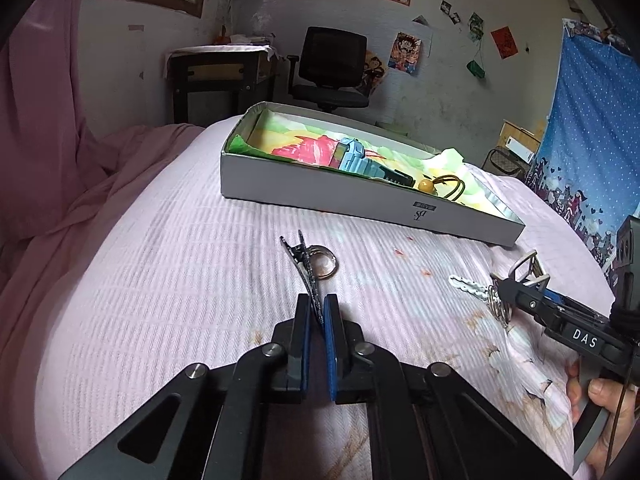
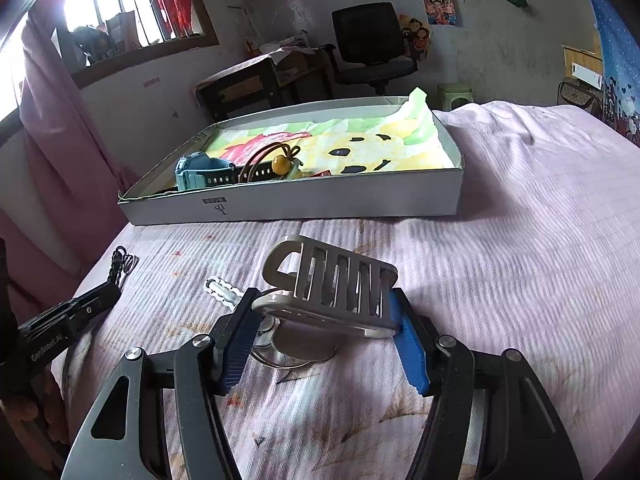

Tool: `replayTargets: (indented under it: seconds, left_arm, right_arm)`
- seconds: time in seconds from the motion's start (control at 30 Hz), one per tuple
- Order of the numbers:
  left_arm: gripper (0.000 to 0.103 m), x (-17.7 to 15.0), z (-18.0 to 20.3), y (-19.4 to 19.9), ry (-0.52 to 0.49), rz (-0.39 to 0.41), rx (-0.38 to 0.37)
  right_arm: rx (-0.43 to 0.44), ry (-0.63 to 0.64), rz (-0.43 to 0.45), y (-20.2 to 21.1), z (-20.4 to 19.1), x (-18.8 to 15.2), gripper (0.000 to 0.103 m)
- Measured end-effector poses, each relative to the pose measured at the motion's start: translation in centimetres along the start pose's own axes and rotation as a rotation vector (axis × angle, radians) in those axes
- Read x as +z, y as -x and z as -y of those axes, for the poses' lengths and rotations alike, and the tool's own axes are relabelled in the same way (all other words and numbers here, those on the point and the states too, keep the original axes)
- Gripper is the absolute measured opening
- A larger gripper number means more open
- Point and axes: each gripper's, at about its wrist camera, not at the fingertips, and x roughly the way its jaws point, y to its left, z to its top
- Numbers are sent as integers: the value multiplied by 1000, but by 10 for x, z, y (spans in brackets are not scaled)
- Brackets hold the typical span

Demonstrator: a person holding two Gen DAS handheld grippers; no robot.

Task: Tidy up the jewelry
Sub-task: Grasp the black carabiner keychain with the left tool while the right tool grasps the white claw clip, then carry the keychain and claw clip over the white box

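Observation:
My left gripper (image 1: 319, 300) is shut on a black strap (image 1: 309, 276) with a silver ring (image 1: 325, 262) at its far end, low over the pink bedspread; it also shows in the right wrist view (image 2: 114, 280). My right gripper (image 2: 324, 308) is shut on a silver slotted metal clip (image 2: 332, 288) with key rings and a white key (image 2: 220, 290) hanging under it; it appears in the left wrist view (image 1: 505, 285) too. A shallow white box (image 1: 320, 196) (image 2: 320, 204) lies beyond, holding a blue watch (image 1: 354, 156) (image 2: 200, 172) and a brown cord with a yellow bead (image 1: 426, 186) (image 2: 282, 165).
The box is lined with a colourful cloth (image 2: 380, 144). The pink bedspread (image 1: 180, 280) falls away at the left. Beyond the bed stand a black office chair (image 1: 332, 68) and a dark desk (image 1: 220, 76). A blue curtain (image 1: 588, 128) hangs at the right.

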Motion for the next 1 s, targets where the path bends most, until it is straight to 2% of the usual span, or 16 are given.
replayTargets:
  seconds: [0.23,0.5,0.67,0.87,1.0]
  left_arm:
    - [4,-2,7,8,-30,40,-22]
    - [4,-4,21,34,-85,170,-32]
    - [4,0,27,44,-98,213,-52]
    - [4,26,36,44,-80,227,-84]
    - [4,58,50,33,-101,250,-105]
  right_arm:
    - [12,19,26,6,-4,-3,58]
    - [49,46,78,15,-8,-4,58]
    - [47,85,125,26,-17,0,58]
    - [61,82,211,40,-22,27,58]
    - [47,80,251,39,-21,50,58]
